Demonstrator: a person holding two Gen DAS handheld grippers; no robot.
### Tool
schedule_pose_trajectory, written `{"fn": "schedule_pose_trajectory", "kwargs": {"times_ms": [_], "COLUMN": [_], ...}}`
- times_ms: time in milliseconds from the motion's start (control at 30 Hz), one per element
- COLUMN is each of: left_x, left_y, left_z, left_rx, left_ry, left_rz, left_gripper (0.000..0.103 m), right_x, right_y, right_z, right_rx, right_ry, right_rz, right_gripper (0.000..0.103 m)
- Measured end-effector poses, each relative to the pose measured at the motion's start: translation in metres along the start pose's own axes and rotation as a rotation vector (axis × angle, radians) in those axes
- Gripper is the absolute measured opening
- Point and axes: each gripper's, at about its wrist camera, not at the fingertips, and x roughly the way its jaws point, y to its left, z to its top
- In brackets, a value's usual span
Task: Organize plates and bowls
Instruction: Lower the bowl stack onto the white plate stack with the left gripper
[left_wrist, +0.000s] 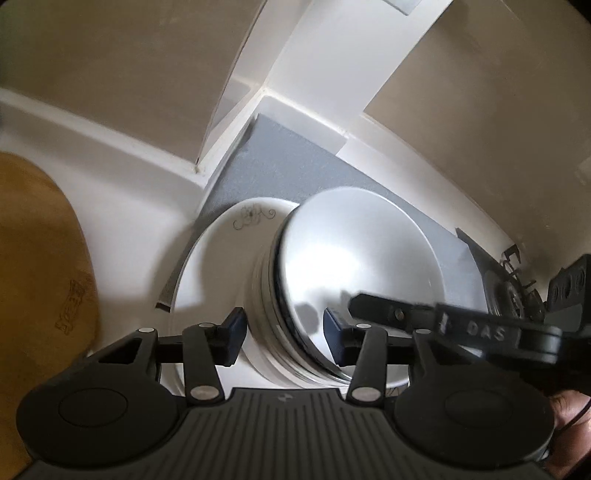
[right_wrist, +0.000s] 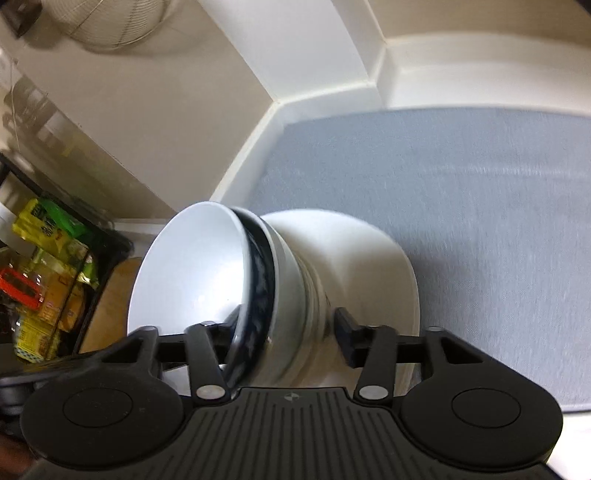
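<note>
A stack of nested bowls (left_wrist: 351, 254), white on top with a dark blue rim under it, stands on white plates with a floral mark (left_wrist: 221, 258). The plates rest on a grey mat (left_wrist: 280, 170) in a white cabinet corner. My left gripper (left_wrist: 284, 332) is open and straddles the stack's near rim, one pad outside and one inside the top bowl, neither pressing. My right gripper (right_wrist: 288, 336) is open too and straddles the bowls (right_wrist: 192, 266) from the other side, above the plates (right_wrist: 373, 251). One of its fingers (left_wrist: 373, 306) reaches into the top bowl in the left wrist view.
White cabinet walls (left_wrist: 122, 184) close in behind and beside the mat (right_wrist: 480, 206). A wooden board (left_wrist: 37, 280) lies left and a stove burner (left_wrist: 513, 291) right. A black bin of yellow and green packets (right_wrist: 48, 266) stands lower left, a wire basket (right_wrist: 110, 26) above.
</note>
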Motion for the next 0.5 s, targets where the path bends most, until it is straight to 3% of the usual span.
{"fn": "schedule_pose_trajectory", "kwargs": {"times_ms": [133,300,500], "left_x": [-0.011,-0.029,-0.049], "left_y": [0.0,0.016,0.029], "left_z": [-0.009,-0.012,-0.005], "left_rx": [0.021,-0.033,-0.082], "left_ry": [-0.056,-0.128,-0.226], "left_rz": [-0.033,-0.054,-0.066], "left_gripper": [0.058,0.059,0.059], "right_x": [-0.024,-0.061,-0.08], "right_y": [-0.004,-0.016,-0.04], "right_z": [-0.018,-0.033,-0.038], "right_rx": [-0.014,-0.005,0.093], "right_ry": [-0.035,-0.135,-0.218], "right_rz": [0.041,0.084,0.114], "right_gripper": [0.059,0.062,0.067]}}
